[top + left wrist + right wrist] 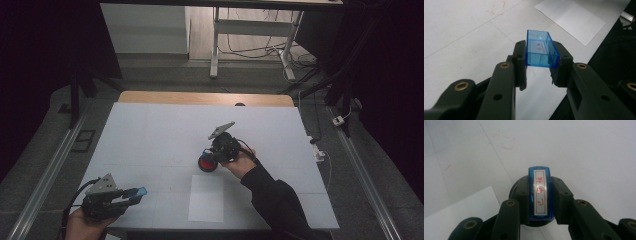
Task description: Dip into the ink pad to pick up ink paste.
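Gripping a clear blue rectangular cap (540, 50), the left gripper (131, 194) sits at the lower left of the high view, near the front edge of the white table (150, 135). In the left gripper view the cap sits squarely between the two black jaws, its open side turned up and its long sides pressed by the pads, so the gripper is closed on it and carries it above the tabletop.

Just right of centre in the high view, the right gripper (210, 159) points down and to the left at a round red ink pad (207, 163) resting on the table. In the right gripper view its jaws clamp a blue stamp (540, 195) by its long sides; the stamp's white label with red characters faces the camera, and the dark round rim of the ink pad shows directly beneath and behind it. Whether the stamp's face touches the pad cannot be told.

A white sheet of paper (206, 198) lies flat in the lower middle of the high view, just below the ink pad and between the two grippers, which are well apart.
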Tool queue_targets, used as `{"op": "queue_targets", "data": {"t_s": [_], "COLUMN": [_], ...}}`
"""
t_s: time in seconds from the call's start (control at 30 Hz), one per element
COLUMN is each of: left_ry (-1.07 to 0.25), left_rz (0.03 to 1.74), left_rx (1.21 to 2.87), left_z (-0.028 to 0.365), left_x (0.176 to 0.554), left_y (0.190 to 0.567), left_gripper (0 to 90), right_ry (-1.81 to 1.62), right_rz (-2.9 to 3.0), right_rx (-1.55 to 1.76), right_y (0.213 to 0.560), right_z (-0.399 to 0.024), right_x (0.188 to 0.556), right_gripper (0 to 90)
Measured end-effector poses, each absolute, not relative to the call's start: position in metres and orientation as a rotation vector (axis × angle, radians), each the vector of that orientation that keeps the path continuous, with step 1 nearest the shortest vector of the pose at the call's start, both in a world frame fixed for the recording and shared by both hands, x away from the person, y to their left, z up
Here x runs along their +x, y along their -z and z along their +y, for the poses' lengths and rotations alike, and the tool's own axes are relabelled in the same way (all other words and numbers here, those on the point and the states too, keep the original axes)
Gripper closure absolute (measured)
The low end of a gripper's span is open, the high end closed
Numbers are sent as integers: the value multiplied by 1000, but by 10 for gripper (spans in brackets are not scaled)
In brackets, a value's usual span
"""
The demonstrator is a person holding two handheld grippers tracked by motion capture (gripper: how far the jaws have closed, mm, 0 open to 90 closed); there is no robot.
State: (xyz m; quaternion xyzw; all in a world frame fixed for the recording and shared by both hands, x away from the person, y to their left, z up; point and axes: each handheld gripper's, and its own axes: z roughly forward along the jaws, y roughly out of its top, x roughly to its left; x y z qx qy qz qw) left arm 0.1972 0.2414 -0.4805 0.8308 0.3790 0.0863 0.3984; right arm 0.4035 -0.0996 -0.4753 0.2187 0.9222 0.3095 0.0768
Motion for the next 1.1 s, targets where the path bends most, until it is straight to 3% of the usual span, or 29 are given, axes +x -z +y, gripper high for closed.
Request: {"op": "queue_targets", "data": {"t_s": [1.1], "left_ry": [-219], "left_rz": [956], "left_rx": [2112], "left_z": [241], "left_x": [198], "left_y": [480], "left_gripper": [690], "right_ry": [-949], "right_rz": [2759], "right_rx": [689], "right_y": [478], "right_z": [-99], "right_x": [404], "right_gripper": [705]}}
